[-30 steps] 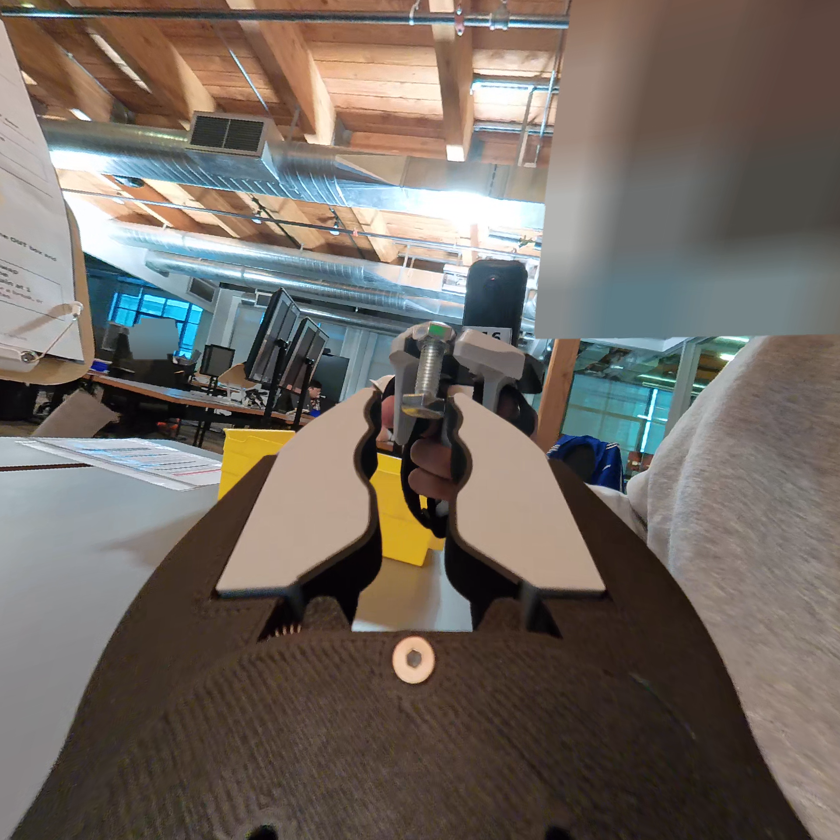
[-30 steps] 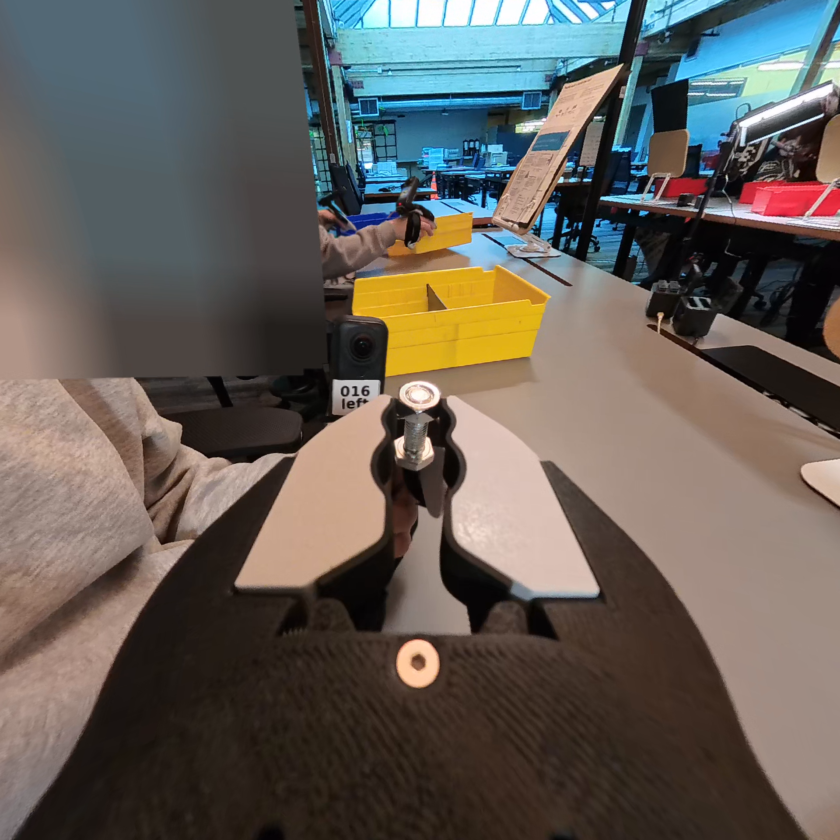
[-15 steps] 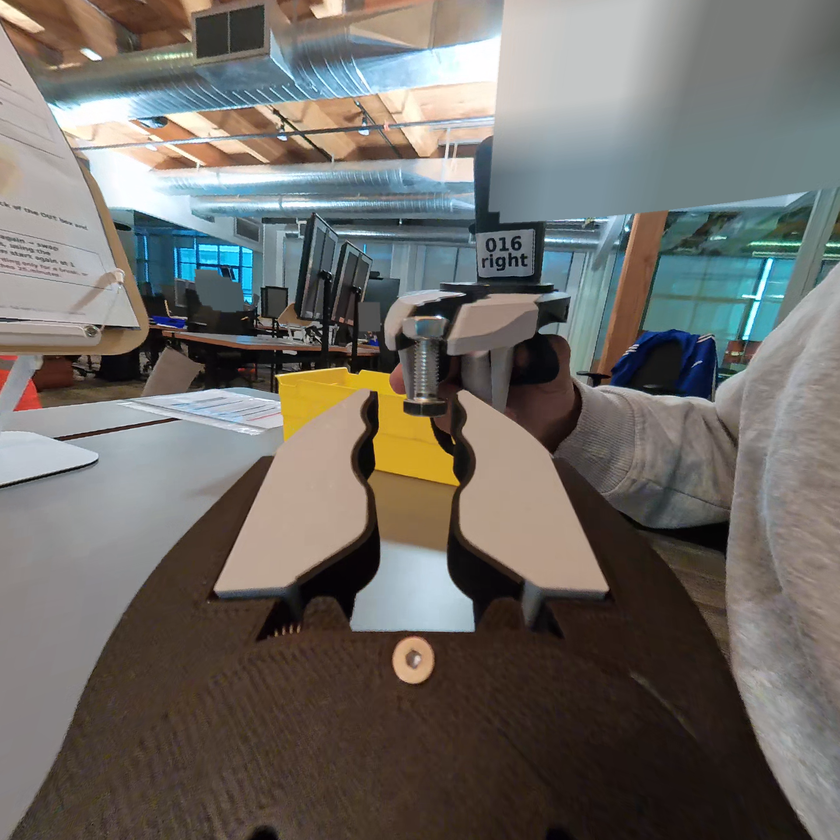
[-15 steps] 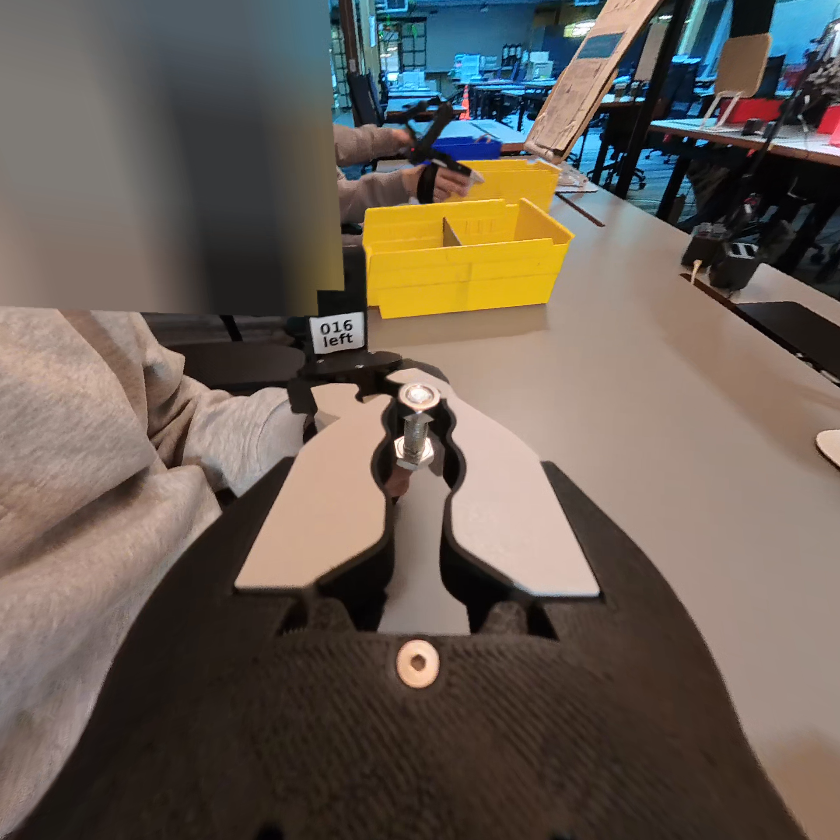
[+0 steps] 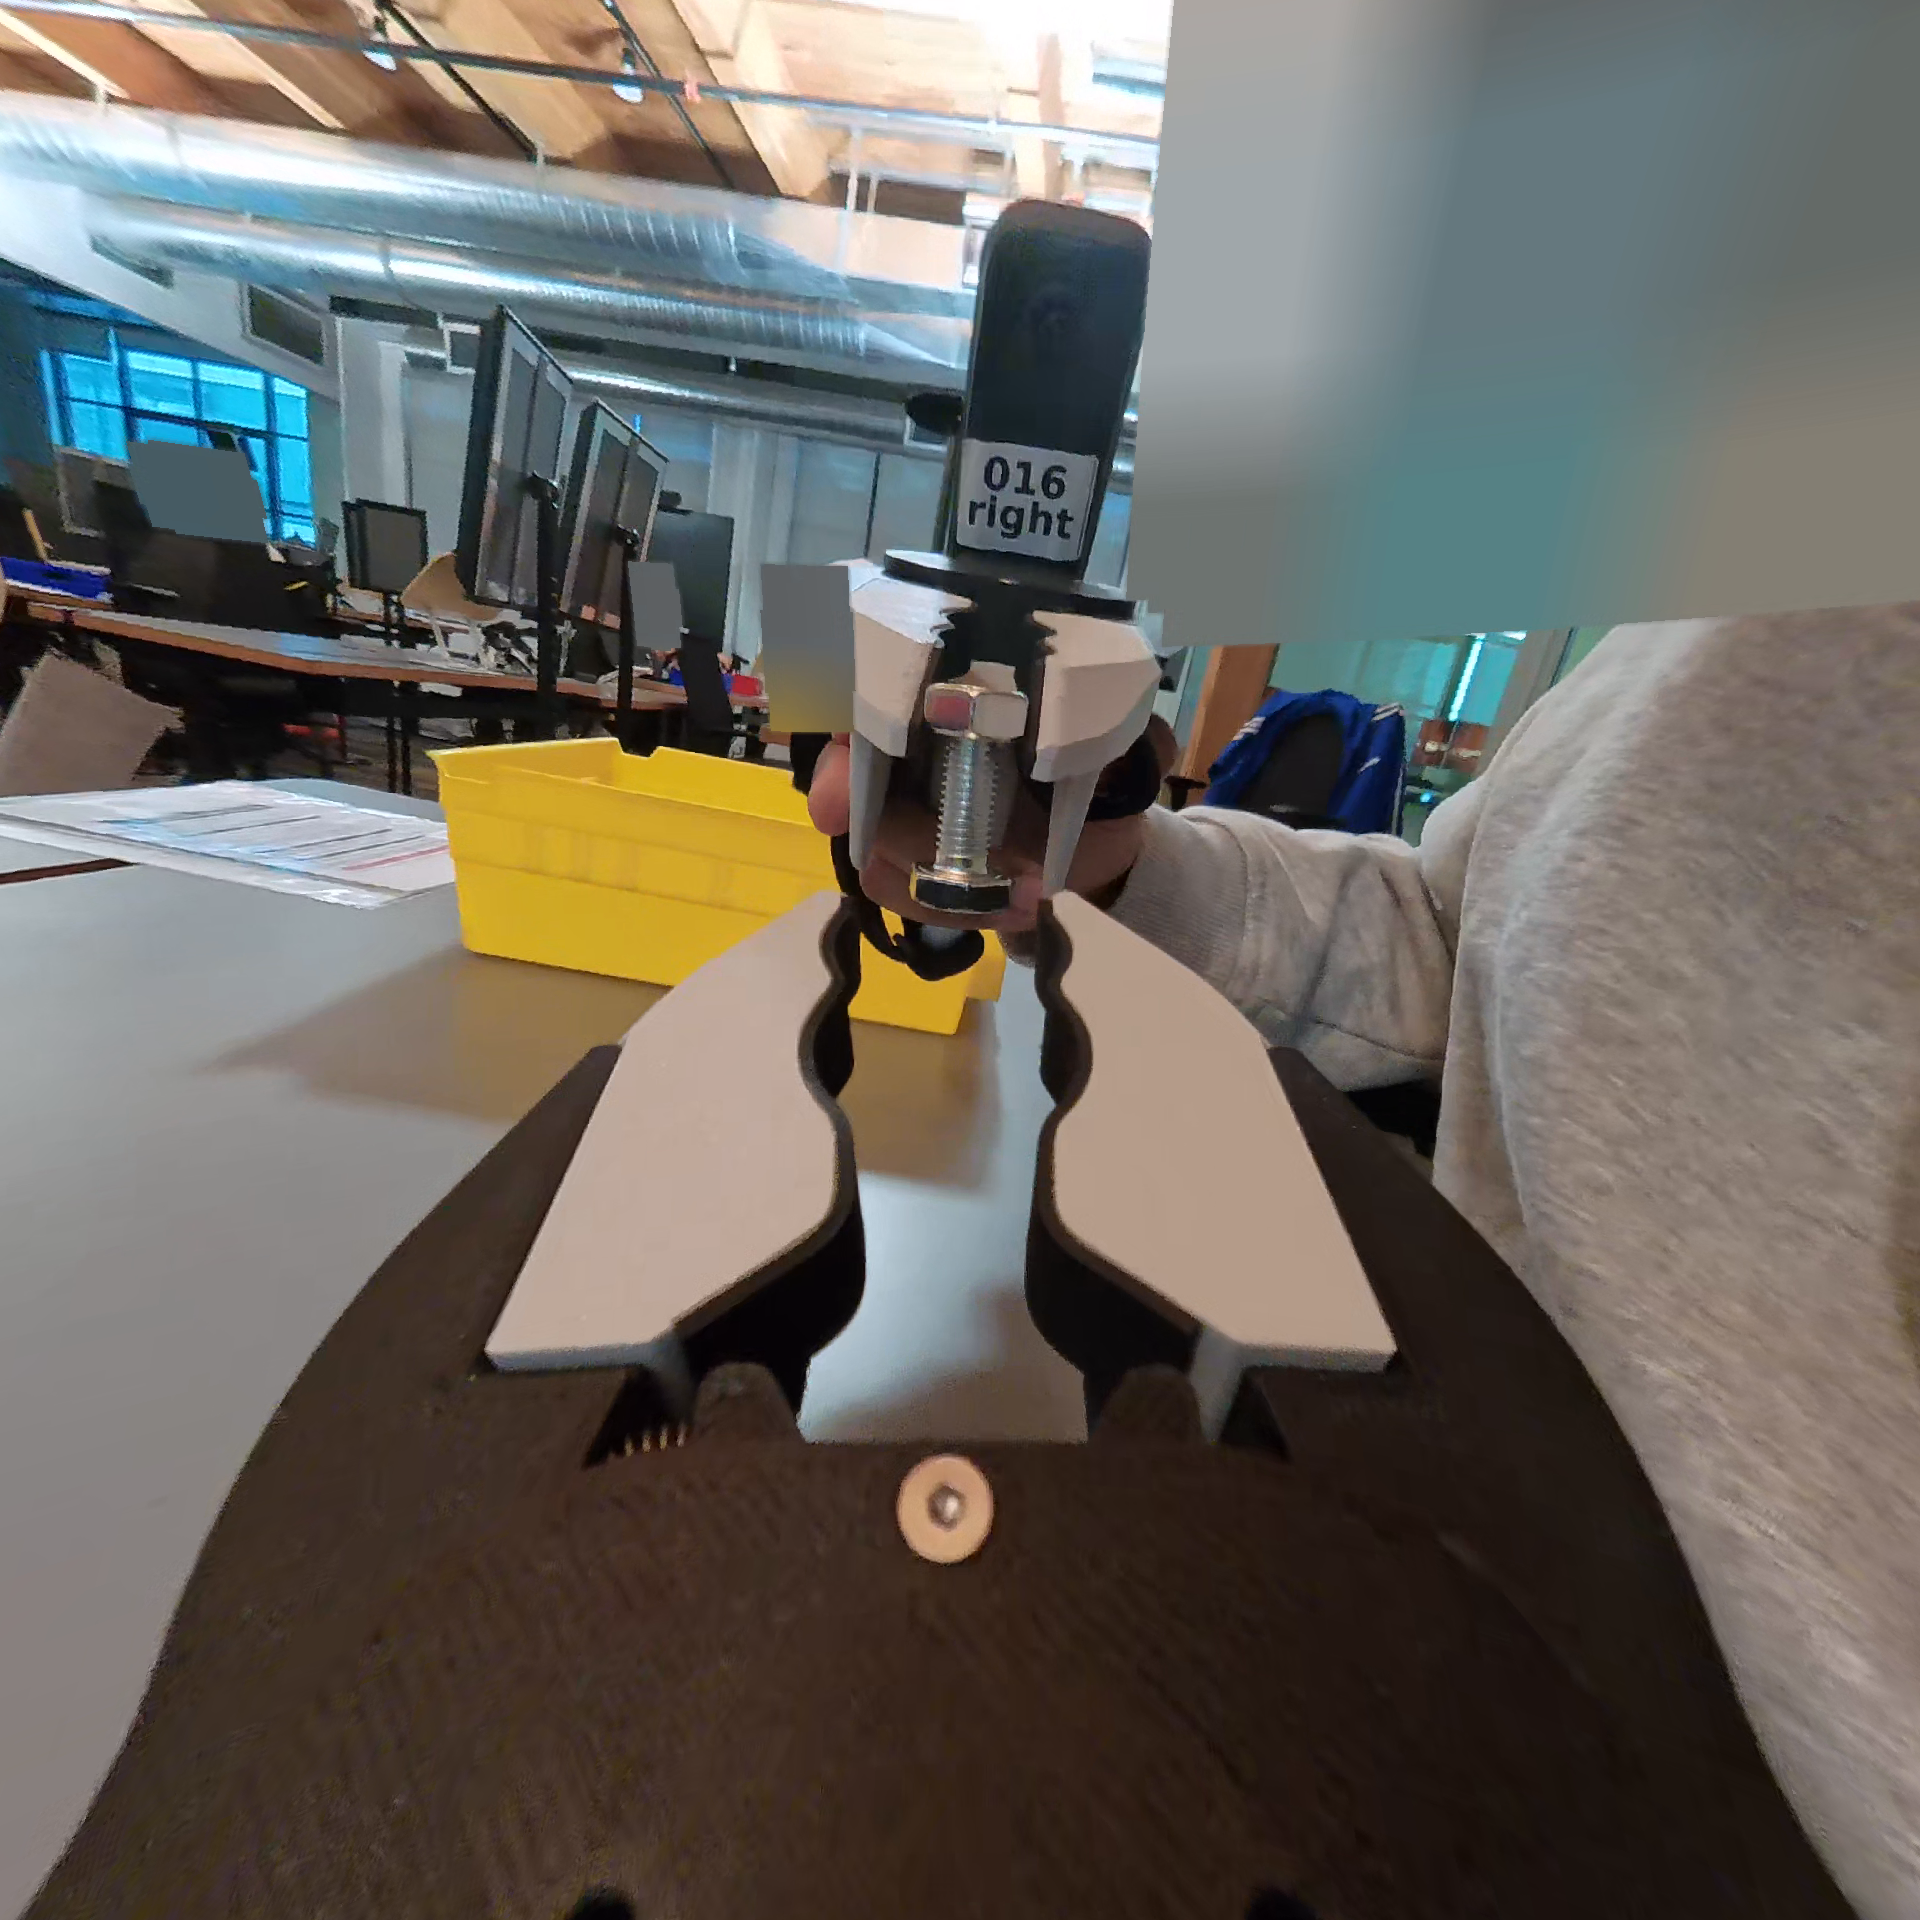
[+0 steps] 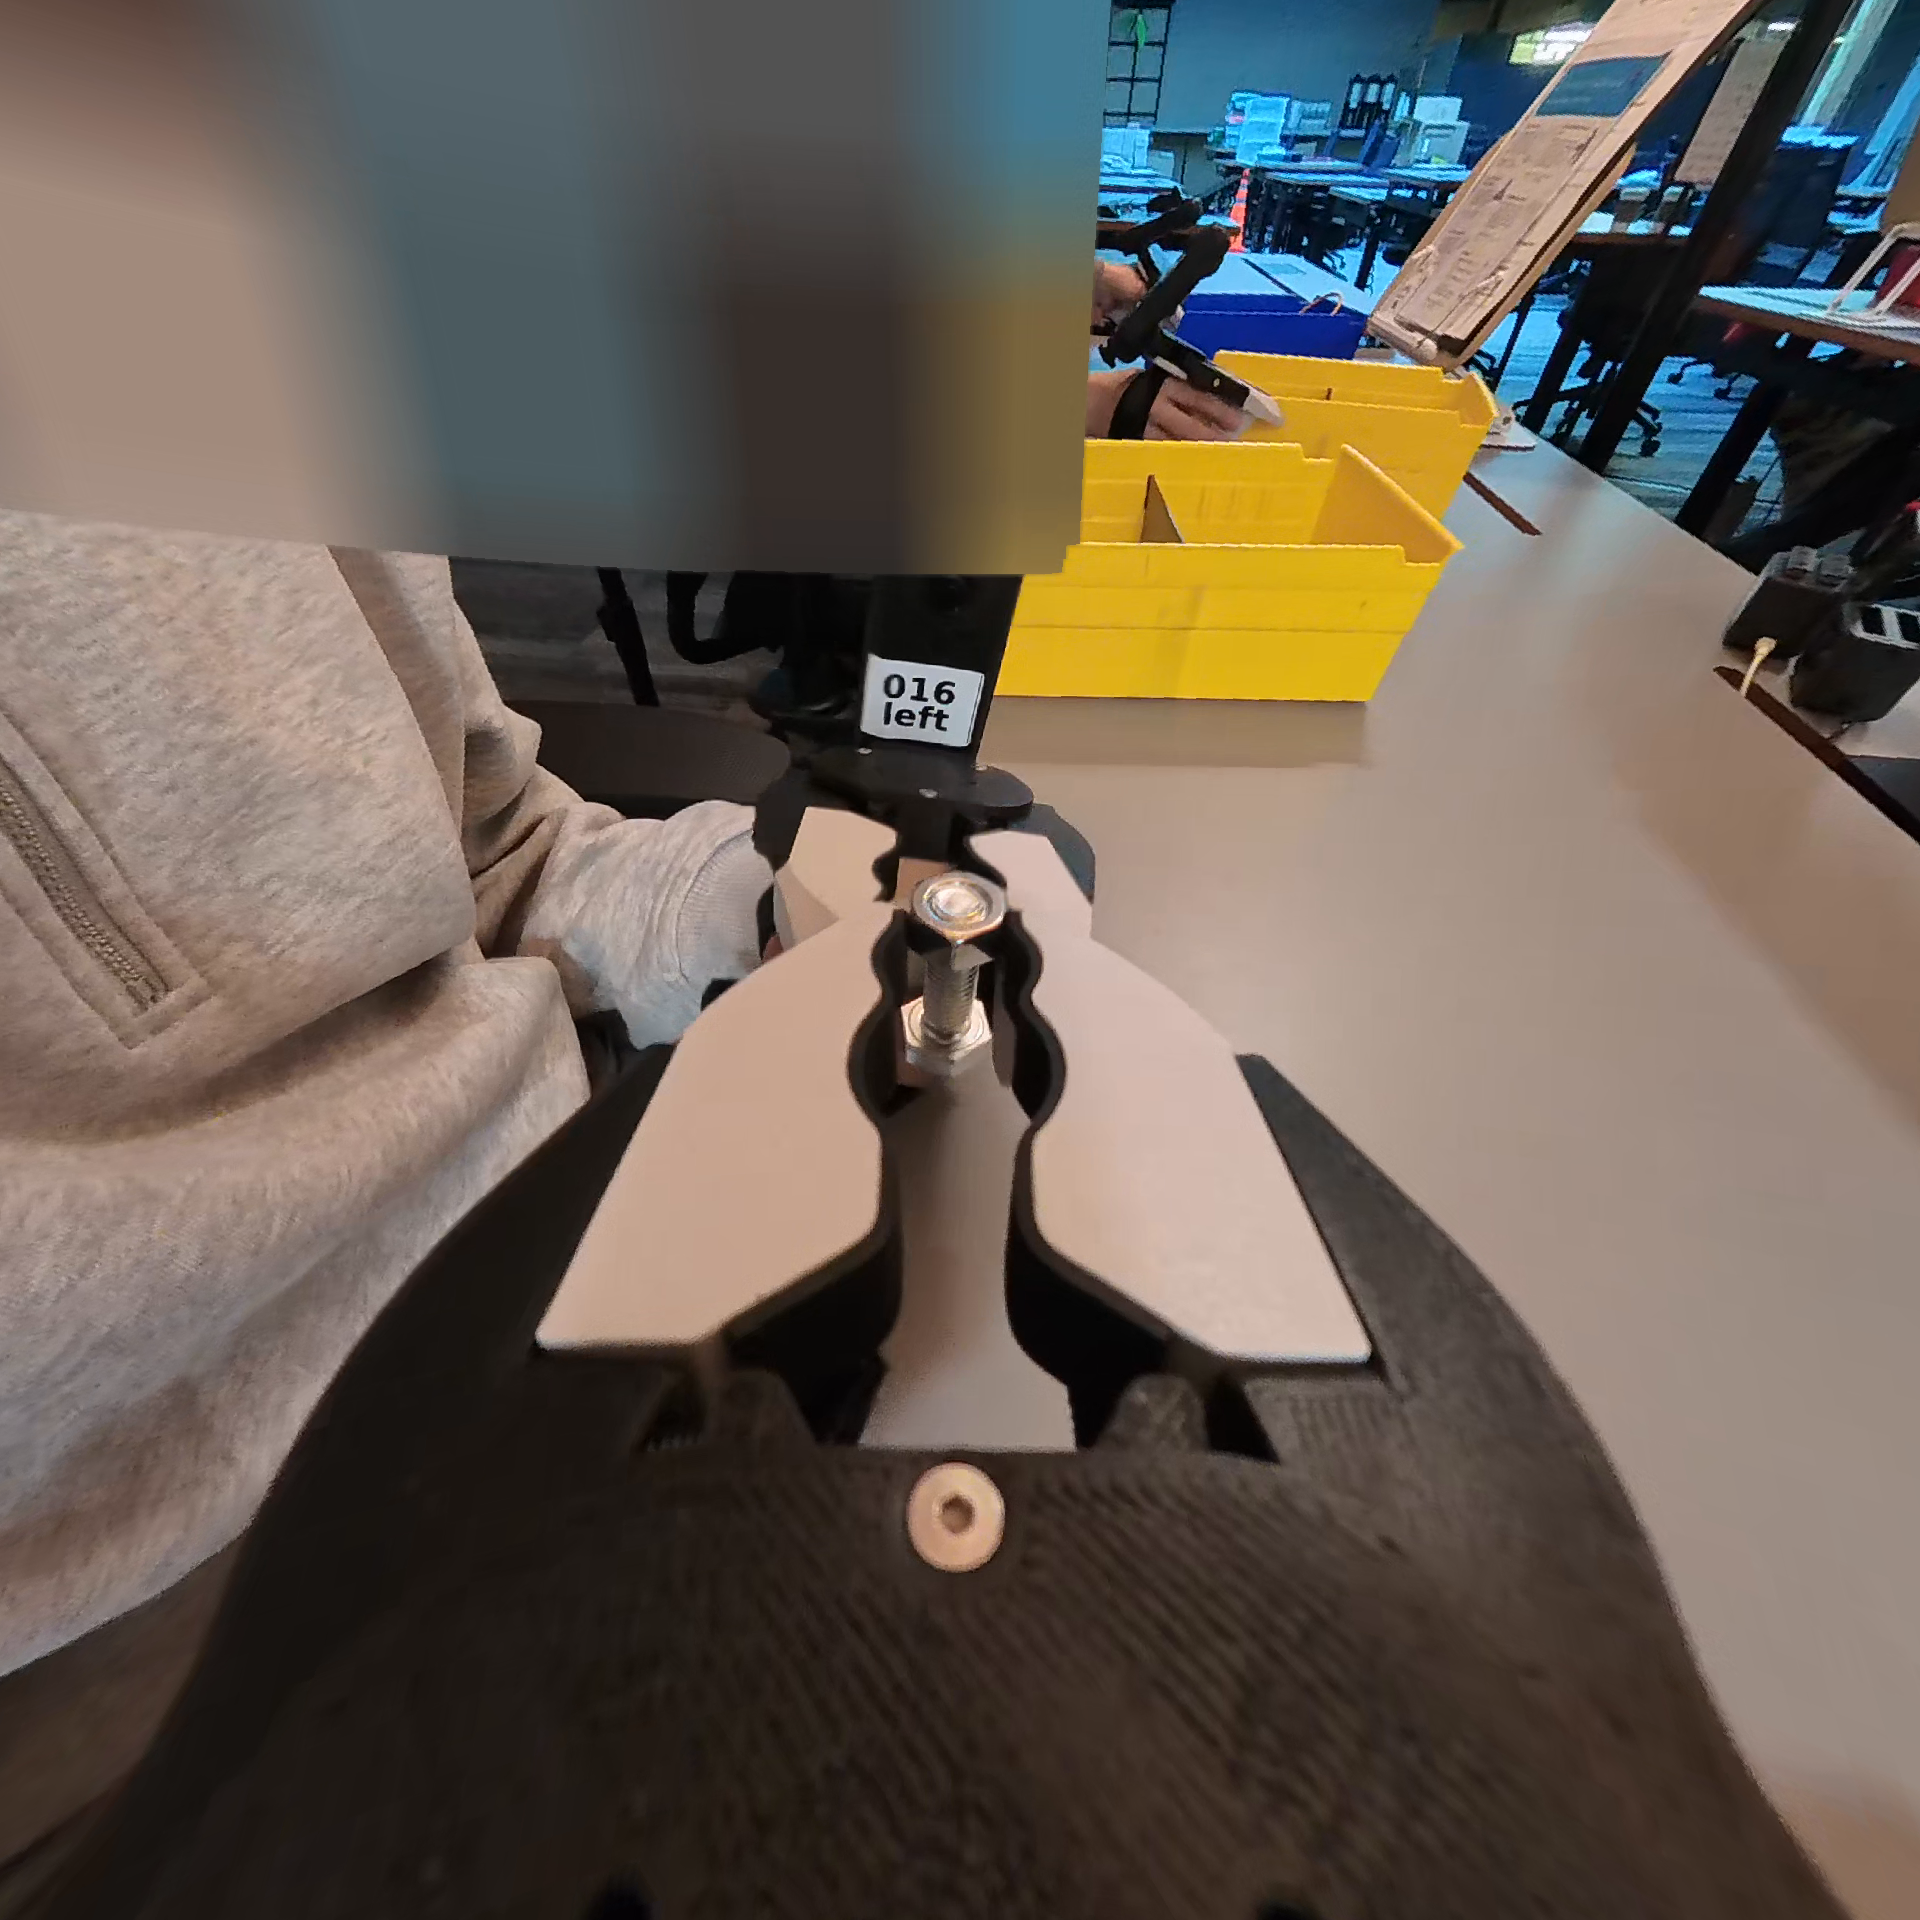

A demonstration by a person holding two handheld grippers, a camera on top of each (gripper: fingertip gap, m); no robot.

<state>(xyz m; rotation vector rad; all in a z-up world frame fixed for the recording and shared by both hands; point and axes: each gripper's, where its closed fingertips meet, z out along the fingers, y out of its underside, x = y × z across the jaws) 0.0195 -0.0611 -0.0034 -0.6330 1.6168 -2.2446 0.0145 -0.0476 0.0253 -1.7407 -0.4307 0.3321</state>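
On the left, the yellow bin sits far back on the desk. The left tongs are partly open and empty, with their tips flanking the nut. Above it, the right tongs pinch only the top hex of the upright bolt. With so small a hold, an off-centre nudge would likely tilt the bolt or drop it.
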